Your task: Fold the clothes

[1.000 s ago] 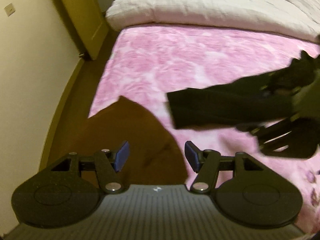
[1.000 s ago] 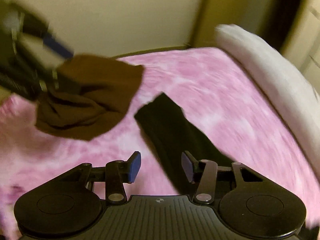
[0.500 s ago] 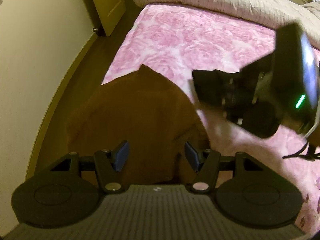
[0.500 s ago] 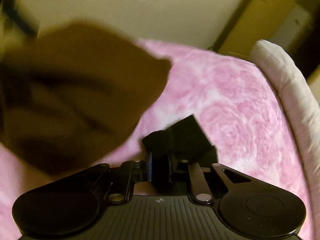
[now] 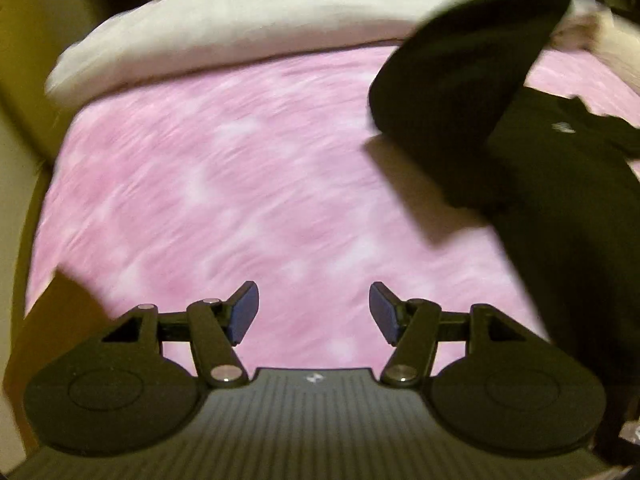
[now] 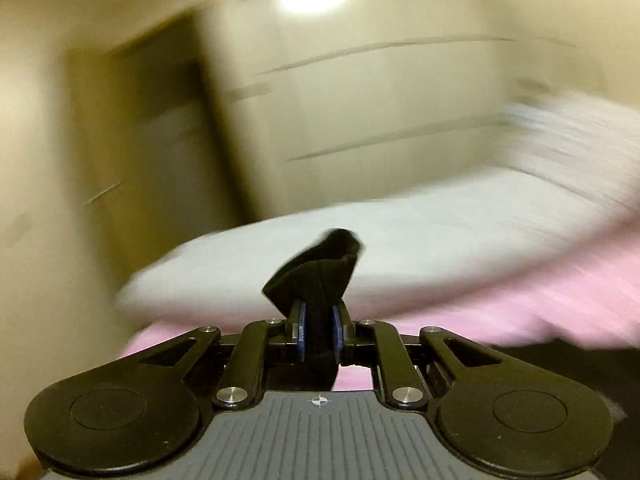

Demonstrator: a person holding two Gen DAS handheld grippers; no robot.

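Two grippers: right gripper (image 6: 319, 334) clamped on black garment (image 6: 320, 280), cloth bunched ahead of pads; left gripper (image 5: 313, 312) wide apart, empty, above pink blanket (image 5: 224, 184).

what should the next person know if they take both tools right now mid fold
Right tool: shut on the ribbed edge of the black garment, lifted off the bed; view blurred by motion.
Left tool: open, empty, over the pink blanket.
The garment's lower part drapes onto the blanket at right. A brown garment shows at the bed's left edge. White duvet lies at the far end.
Done: black garment picked up. No fold visible yet.
Left: probably take a second edge with the left tool, spread it flat, then fold.
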